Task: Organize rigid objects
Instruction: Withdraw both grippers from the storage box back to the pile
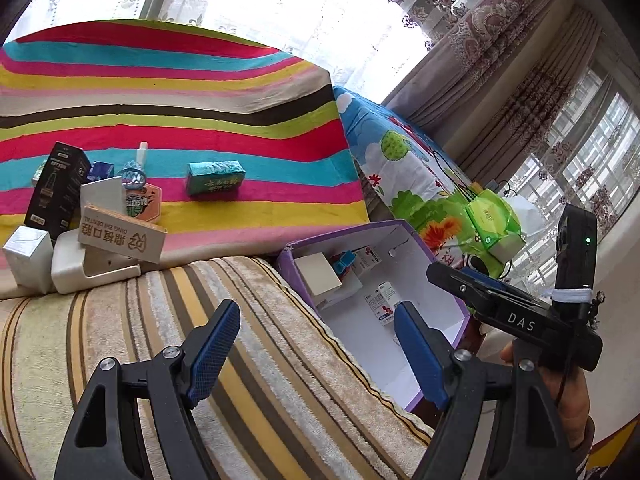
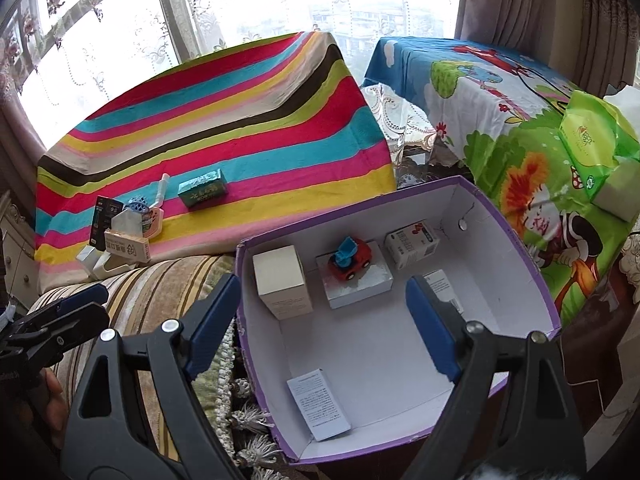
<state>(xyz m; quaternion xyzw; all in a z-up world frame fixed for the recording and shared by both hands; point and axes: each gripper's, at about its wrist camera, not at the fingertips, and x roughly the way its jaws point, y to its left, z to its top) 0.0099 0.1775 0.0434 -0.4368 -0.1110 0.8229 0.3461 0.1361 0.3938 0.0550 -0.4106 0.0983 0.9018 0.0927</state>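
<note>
Box: the purple box (image 2: 516, 236) sits between the striped cloth (image 2: 280, 112) and the cartoon cloth (image 2: 500, 120), in reach of both, as the bin.
Inside: a toy car (image 2: 349, 261) on a white block, cartons ranged along the walls.
Waiting: teal box (image 1: 215, 181) alone; a cluster with the wooden block (image 1: 122, 236) at the cloth's near edge.
Left gripper (image 1: 318, 346): spread, empty.
Right gripper (image 2: 322, 322): spread, empty, over the box, probably just unloaded.

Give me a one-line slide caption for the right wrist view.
Open right gripper hovers over the purple box holding a toy car and small cartons.
</note>
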